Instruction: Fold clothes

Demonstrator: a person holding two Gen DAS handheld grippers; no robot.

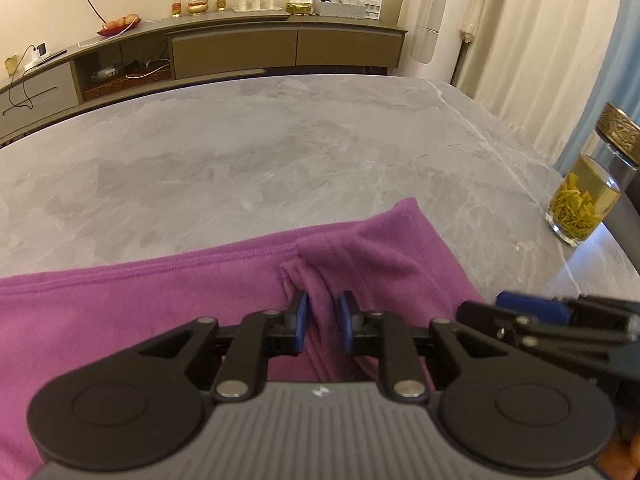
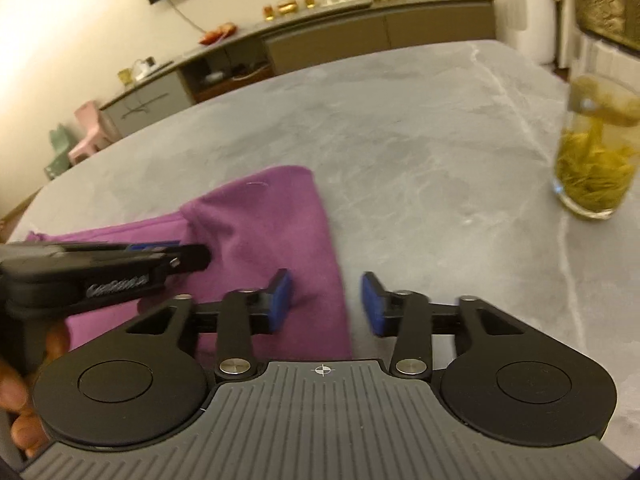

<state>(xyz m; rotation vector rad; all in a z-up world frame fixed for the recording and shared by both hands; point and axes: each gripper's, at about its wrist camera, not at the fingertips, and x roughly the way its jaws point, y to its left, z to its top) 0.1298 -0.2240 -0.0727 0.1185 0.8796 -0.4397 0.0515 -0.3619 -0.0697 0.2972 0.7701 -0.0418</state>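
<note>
1. Grey marble-patterned stone is forming the worktop (image 1: 280, 152), and a long low sideboard (image 1: 240, 44) is standing against the cream wall behind it, carrying clear glasses and small ornaments.
2. A purple knit garment (image 1: 140, 312) is lying flat along the near edge of the worktop, its stitched hem facing the far edge and one rounded end (image 2: 280, 188) reaching toward the middle.
3. The left tool (image 1: 323, 320) is pointing down at the garment, its blue pads standing a little apart with a raised ridge of purple fabric (image 1: 320, 280) sitting between them; the pads are flanking the fold closely, though whether they are pressing it I cannot tell.
4. The right tool (image 2: 326, 304) is hovering over the garment's right border, its blue pads spread wide: one pad is hanging above the purple cloth, the other above bare stone, and nothing is being pinched.
5. The two tools are sitting just beside each other, the left one crossing into the right wrist view from the left.
6. A clear glass tumbler of yellow-green tea leaves (image 1: 580, 204) is standing near the right edge of the worktop, well apart from the garment.
7. Fingers of a hand (image 2: 20, 420) are showing at the lower left of the right wrist view.
</note>
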